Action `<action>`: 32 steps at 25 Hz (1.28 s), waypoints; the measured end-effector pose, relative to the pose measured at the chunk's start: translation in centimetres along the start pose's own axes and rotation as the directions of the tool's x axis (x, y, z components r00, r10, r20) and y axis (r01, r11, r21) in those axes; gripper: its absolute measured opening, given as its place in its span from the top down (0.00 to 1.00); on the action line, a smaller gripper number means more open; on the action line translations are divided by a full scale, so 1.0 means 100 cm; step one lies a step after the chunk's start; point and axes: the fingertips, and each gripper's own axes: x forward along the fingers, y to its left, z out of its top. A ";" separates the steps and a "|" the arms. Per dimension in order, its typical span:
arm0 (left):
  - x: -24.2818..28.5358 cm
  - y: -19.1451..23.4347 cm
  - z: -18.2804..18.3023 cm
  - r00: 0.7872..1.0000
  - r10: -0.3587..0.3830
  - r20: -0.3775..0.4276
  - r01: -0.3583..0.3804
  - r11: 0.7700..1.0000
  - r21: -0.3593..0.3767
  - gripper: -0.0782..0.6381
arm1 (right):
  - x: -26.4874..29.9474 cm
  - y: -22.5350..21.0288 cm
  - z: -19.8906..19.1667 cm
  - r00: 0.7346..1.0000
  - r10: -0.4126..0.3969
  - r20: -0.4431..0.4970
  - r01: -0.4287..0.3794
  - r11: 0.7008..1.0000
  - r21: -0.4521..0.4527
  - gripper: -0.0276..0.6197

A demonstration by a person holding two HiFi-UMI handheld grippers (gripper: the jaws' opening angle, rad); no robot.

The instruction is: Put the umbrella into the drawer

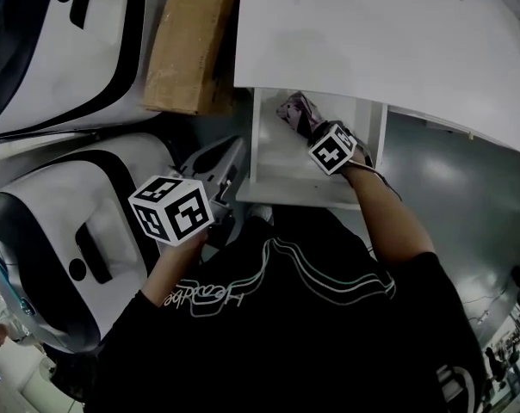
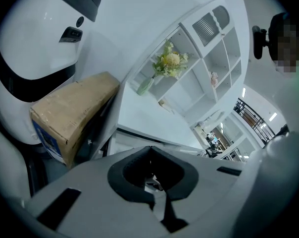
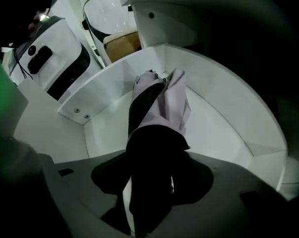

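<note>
Umbrella (image 3: 162, 105) was clamped in the right gripper (image 3: 150, 180), extended far-side into the drawer (image 3: 228, 113). Left gripper (image 2: 153, 181) was seen closed, empty.

Folded pale-pink and dark umbrella (image 3: 157, 108), lengthwise inside open white drawer (image 1: 273, 166)

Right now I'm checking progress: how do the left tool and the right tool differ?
The right tool is shut on the umbrella; the left tool is shut on nothing. The right tool reaches into the open drawer; the left tool is held outside it. Both carry a marker cube.
</note>
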 end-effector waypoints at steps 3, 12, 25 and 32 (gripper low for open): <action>-0.006 0.004 -0.001 1.000 0.011 0.001 -0.011 1.000 -0.001 0.86 | 0.007 0.003 0.000 1.000 -0.002 -0.001 0.002 1.000 -0.002 0.61; -0.024 0.012 -0.005 1.000 0.022 0.013 -0.022 1.000 -0.012 0.86 | 0.005 0.007 0.001 1.000 -0.021 0.007 0.021 1.000 0.016 0.59; -0.071 -0.036 -0.017 0.996 -0.086 0.029 0.082 0.992 0.096 0.86 | -0.156 0.010 0.028 0.914 -0.249 0.320 0.207 0.965 0.159 0.58; -0.104 -0.082 -0.027 0.983 -0.177 0.043 0.165 0.966 0.199 0.86 | -0.294 0.081 0.038 0.742 -0.243 0.625 0.052 0.950 0.308 0.65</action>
